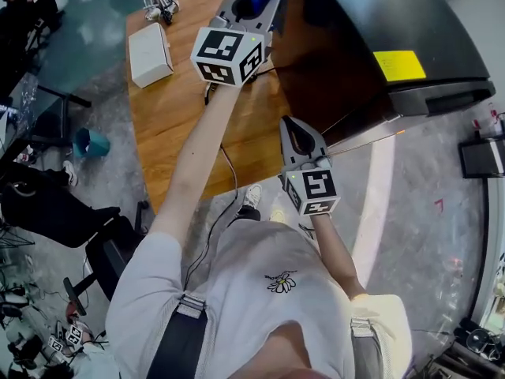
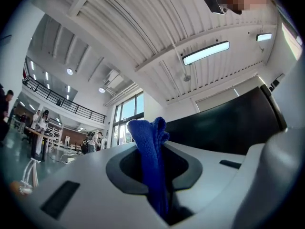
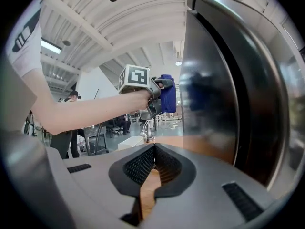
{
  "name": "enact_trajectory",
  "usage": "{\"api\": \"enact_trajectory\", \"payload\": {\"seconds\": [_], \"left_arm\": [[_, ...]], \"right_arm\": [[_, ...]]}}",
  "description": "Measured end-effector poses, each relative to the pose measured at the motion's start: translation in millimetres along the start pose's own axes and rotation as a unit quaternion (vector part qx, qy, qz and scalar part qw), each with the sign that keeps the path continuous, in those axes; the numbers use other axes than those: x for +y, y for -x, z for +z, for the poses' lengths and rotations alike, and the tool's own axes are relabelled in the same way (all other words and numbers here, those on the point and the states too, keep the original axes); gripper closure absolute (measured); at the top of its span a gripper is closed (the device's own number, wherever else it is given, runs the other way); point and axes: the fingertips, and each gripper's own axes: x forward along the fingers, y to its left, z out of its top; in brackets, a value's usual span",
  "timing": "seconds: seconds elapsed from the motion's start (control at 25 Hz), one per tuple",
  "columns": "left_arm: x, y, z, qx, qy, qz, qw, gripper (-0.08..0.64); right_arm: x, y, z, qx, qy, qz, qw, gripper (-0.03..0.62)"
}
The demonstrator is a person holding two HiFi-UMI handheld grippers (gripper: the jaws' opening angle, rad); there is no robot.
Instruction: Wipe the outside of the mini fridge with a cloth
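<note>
The cloth [image 2: 151,151] is pinched in the left gripper [image 1: 259,2], held out on a straight arm right by the fridge [image 1: 355,22], and only its own view shows the right gripper [image 3: 153,149] closed on nothing, lower down

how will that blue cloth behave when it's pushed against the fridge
Likely floppy: the blue cloth bunches in folds between the left gripper's shut jaws. Probably light, and soft enough to flatten against the mini fridge.

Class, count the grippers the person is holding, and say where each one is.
2. The left gripper, shut on a blue cloth, is raised by the fridge's side. The right gripper, shut and empty, is lower, near the table's edge and the fridge.
</note>
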Motion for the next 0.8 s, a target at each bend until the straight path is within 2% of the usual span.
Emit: {"api": "enact_trajectory", "payload": {"seconds": [0.44,0.8], "left_arm": [[55,-57,-61,0.028,0.041,0.016,0.9987,0.495],[52,-64,-62,0.029,0.031,0.004,0.9991,0.495]], "right_arm": [[-17,-35,1,0.011,-0.006,-0.015,1.000,0.580],[-21,-37,2,0.011,-0.006,-0.016,1.000,0.580]]}}
